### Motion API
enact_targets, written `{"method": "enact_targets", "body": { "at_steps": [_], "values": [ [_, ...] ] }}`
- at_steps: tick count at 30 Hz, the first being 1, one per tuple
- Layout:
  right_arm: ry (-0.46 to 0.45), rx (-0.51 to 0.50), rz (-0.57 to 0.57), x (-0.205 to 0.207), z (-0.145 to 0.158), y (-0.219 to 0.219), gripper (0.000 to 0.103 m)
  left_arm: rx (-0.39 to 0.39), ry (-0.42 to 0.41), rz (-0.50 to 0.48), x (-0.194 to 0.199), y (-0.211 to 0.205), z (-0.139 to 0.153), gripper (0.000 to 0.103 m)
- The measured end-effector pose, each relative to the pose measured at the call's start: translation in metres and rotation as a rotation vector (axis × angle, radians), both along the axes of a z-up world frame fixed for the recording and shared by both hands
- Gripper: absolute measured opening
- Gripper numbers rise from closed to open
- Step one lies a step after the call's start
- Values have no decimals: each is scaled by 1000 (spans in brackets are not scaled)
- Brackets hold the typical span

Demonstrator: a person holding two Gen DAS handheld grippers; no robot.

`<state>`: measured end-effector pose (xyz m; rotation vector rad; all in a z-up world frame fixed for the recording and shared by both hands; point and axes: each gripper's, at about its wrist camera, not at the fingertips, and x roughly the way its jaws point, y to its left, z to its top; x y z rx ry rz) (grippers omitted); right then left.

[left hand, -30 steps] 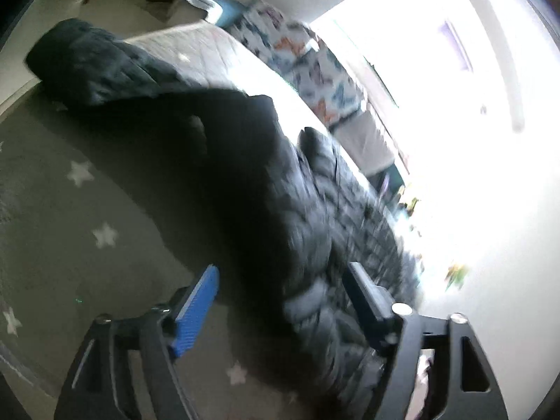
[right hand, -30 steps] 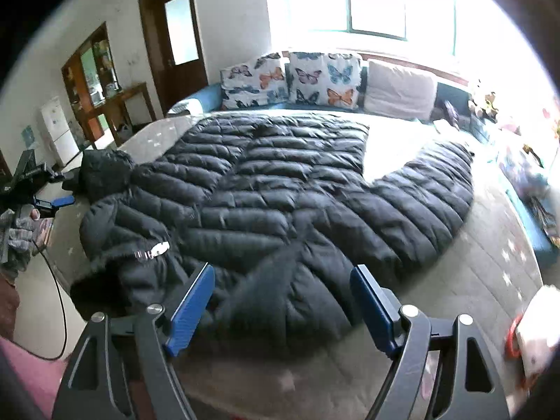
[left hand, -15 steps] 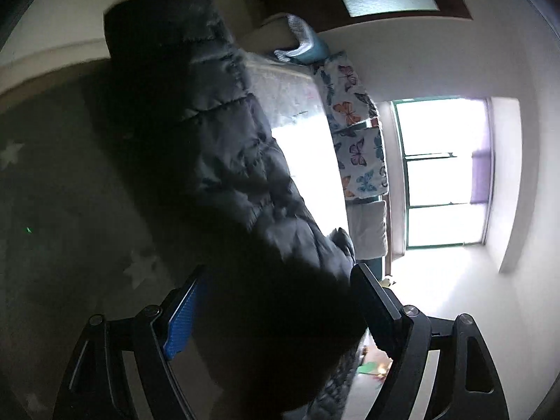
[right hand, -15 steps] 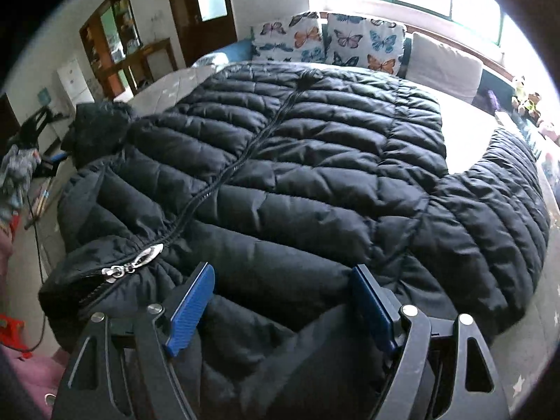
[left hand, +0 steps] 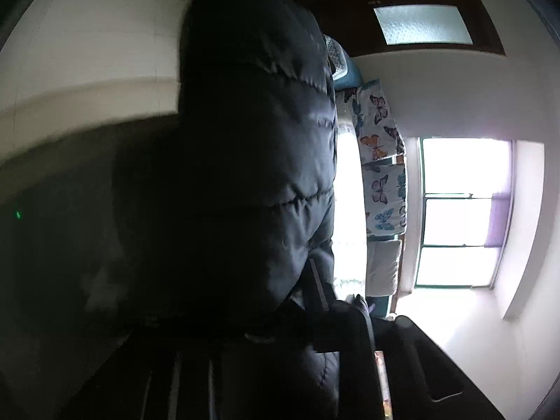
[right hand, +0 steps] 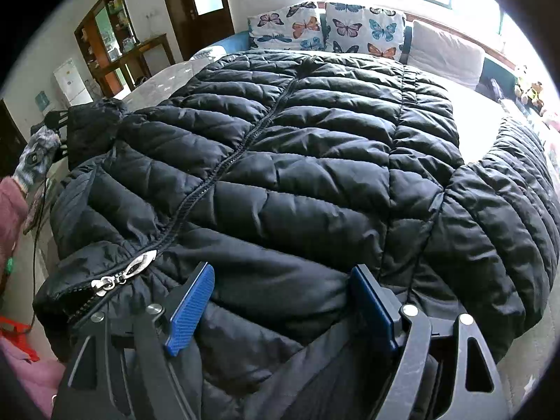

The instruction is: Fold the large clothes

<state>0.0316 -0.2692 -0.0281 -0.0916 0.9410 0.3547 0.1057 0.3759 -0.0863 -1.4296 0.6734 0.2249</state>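
Note:
A black quilted puffer jacket (right hand: 315,175) lies spread front-up across the bed, zipped, with its silver zipper pull (right hand: 136,269) near the collar. My right gripper (right hand: 280,311) is open. Its blue pads (right hand: 190,311) stand either side of a bulge of the jacket's near shoulder without squeezing it. In the left wrist view one dark sleeve (left hand: 252,161) fills most of the picture. The jaws of my left gripper (left hand: 315,301) are closing and pinch that sleeve's end. At the far left of the right wrist view the left gripper (right hand: 61,129) holds the sleeve (right hand: 94,126).
Butterfly-print pillows (right hand: 332,28) and a plain cushion (right hand: 444,52) line the head of the bed under a bright window (left hand: 462,210). A dark door (right hand: 199,3) and a shelf unit (right hand: 115,38) stand at the back left. A person's gloved hand (right hand: 35,157) is at the left edge.
My left gripper rolled and moved onto the sleeve, and its wide jaws came together on the fabric. My right gripper dropped closer to the jacket's collar end and stayed open.

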Motion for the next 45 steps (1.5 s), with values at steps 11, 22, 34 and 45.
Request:
{"method": "enact_targets", "body": {
  "at_steps": [11,22,34,45],
  "values": [
    [18,0,-10,8,-6,2,92,187,-29,-156,81,10,34,13],
    [18,-25,-4,12,-7,9,98,170,-80,-140,105,-9,45,15],
    [-17,-12,-2,10,-7,9,100,434,-302,-307,133,-135,220,15],
    [-100,46,-11,-11,10,-5,100,584,-444,-627,104,-356,295,15]
  ]
}}
